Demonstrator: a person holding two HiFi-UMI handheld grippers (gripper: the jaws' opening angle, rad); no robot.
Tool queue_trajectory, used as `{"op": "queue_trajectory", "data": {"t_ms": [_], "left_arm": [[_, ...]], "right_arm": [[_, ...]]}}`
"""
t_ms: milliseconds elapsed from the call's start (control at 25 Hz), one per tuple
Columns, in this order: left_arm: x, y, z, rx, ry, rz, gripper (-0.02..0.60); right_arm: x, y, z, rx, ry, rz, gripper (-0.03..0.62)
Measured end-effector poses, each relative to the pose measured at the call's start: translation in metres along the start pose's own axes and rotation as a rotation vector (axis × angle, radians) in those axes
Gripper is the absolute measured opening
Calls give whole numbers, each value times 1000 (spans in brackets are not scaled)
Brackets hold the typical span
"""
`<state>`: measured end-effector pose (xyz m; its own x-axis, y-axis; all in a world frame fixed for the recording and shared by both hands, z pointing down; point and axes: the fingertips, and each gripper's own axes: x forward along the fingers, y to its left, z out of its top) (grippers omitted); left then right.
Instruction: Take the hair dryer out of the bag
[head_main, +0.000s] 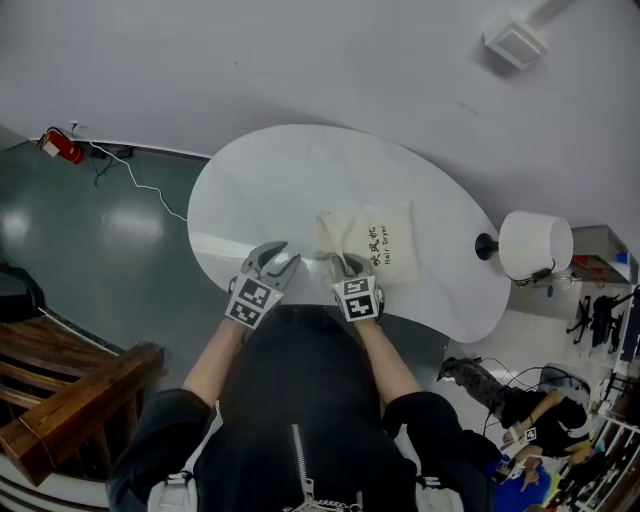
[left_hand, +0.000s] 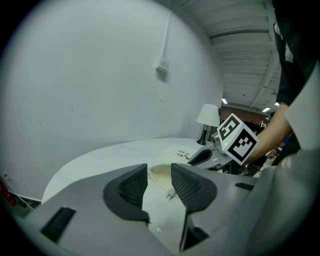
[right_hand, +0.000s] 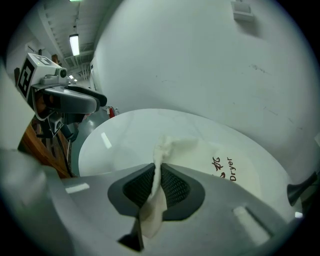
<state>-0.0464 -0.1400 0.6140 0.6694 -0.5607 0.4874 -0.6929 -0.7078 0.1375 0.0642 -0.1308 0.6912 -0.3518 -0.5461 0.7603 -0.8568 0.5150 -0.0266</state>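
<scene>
Looking down on a white oval counter (head_main: 300, 180), w/ a person standing at its 6 o'clock edge. A lamp (head_main: 535, 245) w/ a white shade stands at the counter's 3 o'clock rim. A red fire extinguisher (head_main: 60, 147) sits on the floor at 10 o'clock, wooden steps (head_main: 60, 390) at 8 o'clock & a small wall box (head_main: 515, 42) at 1 o'clock.

A cream cloth bag (head_main: 370, 245) printed "Hair Dryer" lies flat on the counter, just past centre toward 4 o'clock, its gathered end facing the person. The right gripper (head_main: 345, 265) is at the bag's 7 o'clock corner, its fingers (right_hand: 172, 187) closed on a bunched fold of the bag's cloth. The left gripper (head_main: 280, 255) is near the bag at its 9 o'clock, fingers (left_hand: 132, 187) partway apart & holding nothing. Only the bag's frilled edge & a cord tip show beyond the gap. The cloth hides what's inside, so the hair dryer can't be seen.
</scene>
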Motion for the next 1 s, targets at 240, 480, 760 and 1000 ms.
{"op": "queue_trajectory", "data": {"t_ms": [240,480,760,1000], "left_arm": [[16,-11,-4,46,38,-60,168],[31,-23,-6,87,64,-111,173],[47,-38,-8,122,90,-184,173],[60,-49,-16,180,134,-240,173]], "right_arm": [[-10,-1,7,34,-16,1,34],[-14,-10,8,41,-47,-7,34],[-23,-9,13,83,-44,0,34],[-29,-8,16,104,-45,-1,34]]}}
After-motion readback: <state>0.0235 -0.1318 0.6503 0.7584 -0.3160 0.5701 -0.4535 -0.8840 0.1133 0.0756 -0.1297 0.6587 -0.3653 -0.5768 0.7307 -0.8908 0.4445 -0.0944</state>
